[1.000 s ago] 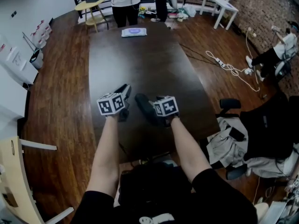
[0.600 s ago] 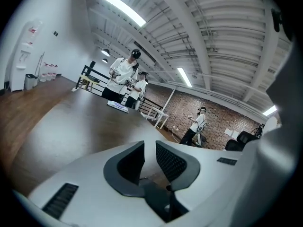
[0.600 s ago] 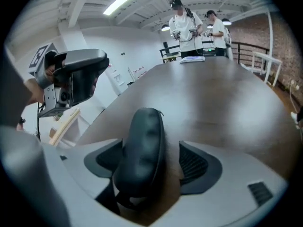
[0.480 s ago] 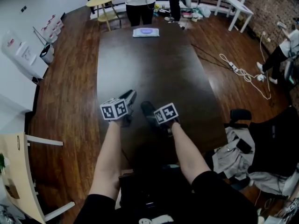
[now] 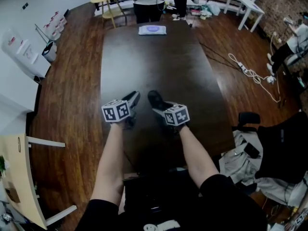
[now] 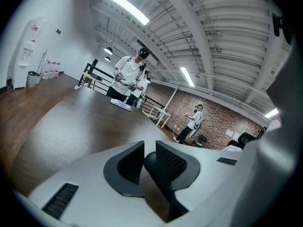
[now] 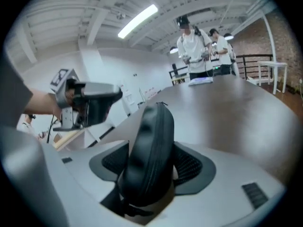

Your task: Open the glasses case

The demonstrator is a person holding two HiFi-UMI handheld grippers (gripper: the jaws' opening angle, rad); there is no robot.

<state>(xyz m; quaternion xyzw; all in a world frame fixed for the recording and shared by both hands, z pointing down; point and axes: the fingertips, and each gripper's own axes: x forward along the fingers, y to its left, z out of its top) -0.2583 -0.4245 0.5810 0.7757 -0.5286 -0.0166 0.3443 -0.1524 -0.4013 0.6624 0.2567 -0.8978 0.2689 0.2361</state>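
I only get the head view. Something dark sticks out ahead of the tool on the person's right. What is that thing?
Observer: The right gripper view shows it clearly. It is a black oval zipped glasses case standing on edge in the right tool, whose jaws are closing, with both pads against its sides.
Visitor: Is it open yet?
Observer: No. Its two halves sit together, and the zip line runs unbroken up the edge to the pull at the top.
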